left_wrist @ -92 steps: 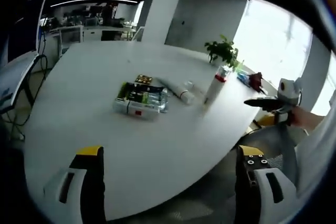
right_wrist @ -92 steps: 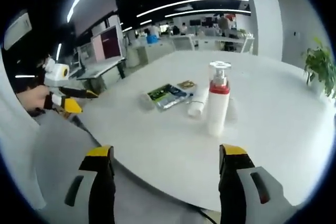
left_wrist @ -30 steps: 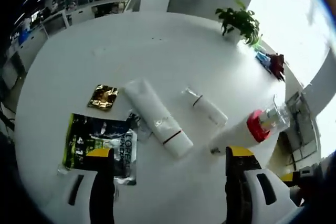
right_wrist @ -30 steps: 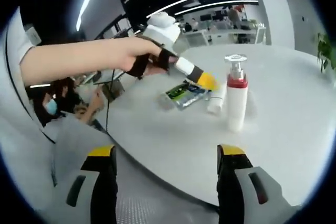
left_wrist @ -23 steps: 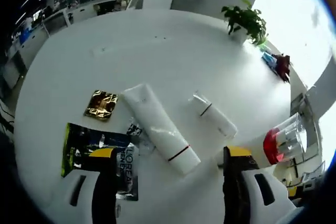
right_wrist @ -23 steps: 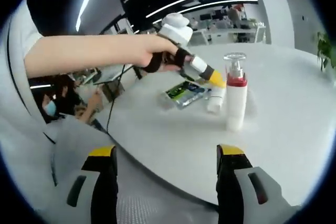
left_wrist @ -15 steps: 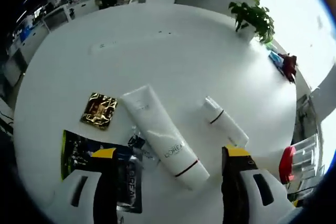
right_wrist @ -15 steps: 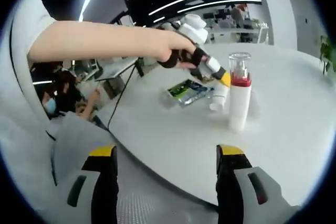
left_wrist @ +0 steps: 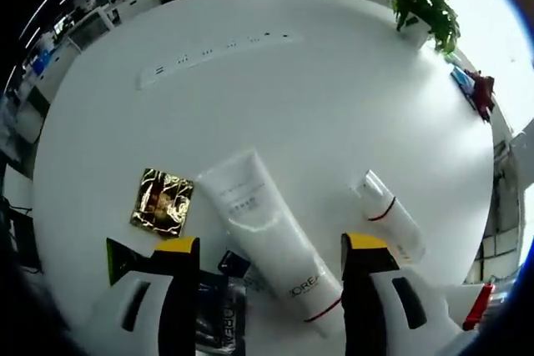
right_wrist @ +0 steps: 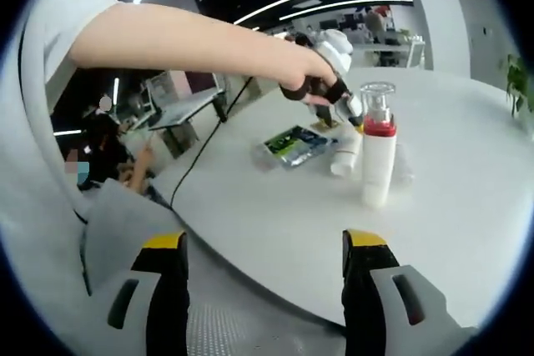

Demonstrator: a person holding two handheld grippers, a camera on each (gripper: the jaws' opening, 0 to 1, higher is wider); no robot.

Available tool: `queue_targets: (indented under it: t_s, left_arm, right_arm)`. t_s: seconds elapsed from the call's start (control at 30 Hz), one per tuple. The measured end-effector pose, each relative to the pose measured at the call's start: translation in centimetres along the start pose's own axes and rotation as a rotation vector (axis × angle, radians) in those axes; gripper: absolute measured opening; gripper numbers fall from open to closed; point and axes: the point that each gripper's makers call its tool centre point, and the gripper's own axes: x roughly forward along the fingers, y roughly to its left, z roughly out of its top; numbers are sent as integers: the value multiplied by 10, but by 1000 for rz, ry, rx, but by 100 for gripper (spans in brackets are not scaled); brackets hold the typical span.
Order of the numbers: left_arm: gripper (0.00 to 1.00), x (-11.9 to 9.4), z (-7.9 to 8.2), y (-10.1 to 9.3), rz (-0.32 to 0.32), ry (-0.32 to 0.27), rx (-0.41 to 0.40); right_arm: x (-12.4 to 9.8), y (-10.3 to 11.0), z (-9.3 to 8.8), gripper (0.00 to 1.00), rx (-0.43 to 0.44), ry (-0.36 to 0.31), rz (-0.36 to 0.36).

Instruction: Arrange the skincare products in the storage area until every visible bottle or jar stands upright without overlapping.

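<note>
In the left gripper view a white tube (left_wrist: 269,243) lies flat on the white table (left_wrist: 317,114), with a small clear-capped bottle (left_wrist: 389,218) lying to its right. My left gripper (left_wrist: 271,293) hovers open just above the tube, its jaws on either side of the tube's lower end. A pump bottle (right_wrist: 376,156) with a red collar stands upright; its collar (left_wrist: 476,316) peeks in at lower right. In the right gripper view the left gripper (right_wrist: 351,109) reaches over the tube (right_wrist: 343,157). My right gripper (right_wrist: 263,289) is open, off the table's near edge.
A gold sachet (left_wrist: 163,203) and dark sachet packs (left_wrist: 219,316) lie left of the tube. A power strip (left_wrist: 215,54) is set into the table further off. A potted plant (left_wrist: 421,4) and small items (left_wrist: 473,87) stand at the far edge. People sit behind (right_wrist: 107,143).
My left gripper has moved out over the table and down toward the lying tube, which now sits between its jaws. The right gripper has stayed put.
</note>
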Motion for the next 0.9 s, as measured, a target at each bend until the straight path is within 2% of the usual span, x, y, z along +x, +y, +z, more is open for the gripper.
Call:
queue_targets:
  t_s: [0.23, 0.4, 0.43, 0.47, 0.57, 0.73, 0.9]
  left_arm:
    - [57, 12, -3, 3, 35, 44, 5]
    - [55, 15, -7, 5, 63, 64, 48]
    - [55, 14, -6, 10, 93, 59, 69]
    - [55, 15, -5, 7, 73, 57, 73]
    - [54, 15, -4, 8, 73, 63, 73]
    - [46, 13, -2, 4, 58, 59, 98]
    - [42, 12, -2, 4, 50, 64, 89]
  right_arm:
    - [2, -2, -2, 74, 0, 2, -10]
    - [2, -4, -2, 74, 7, -5, -18]
    - [2, -4, -2, 74, 8, -5, -19]
    - [3, -4, -2, 74, 9, -4, -19]
    - [3, -5, -2, 74, 9, -6, -21]
    - [3, -5, -3, 73, 8, -2, -21]
    - [3, -5, -2, 73, 9, -2, -18]
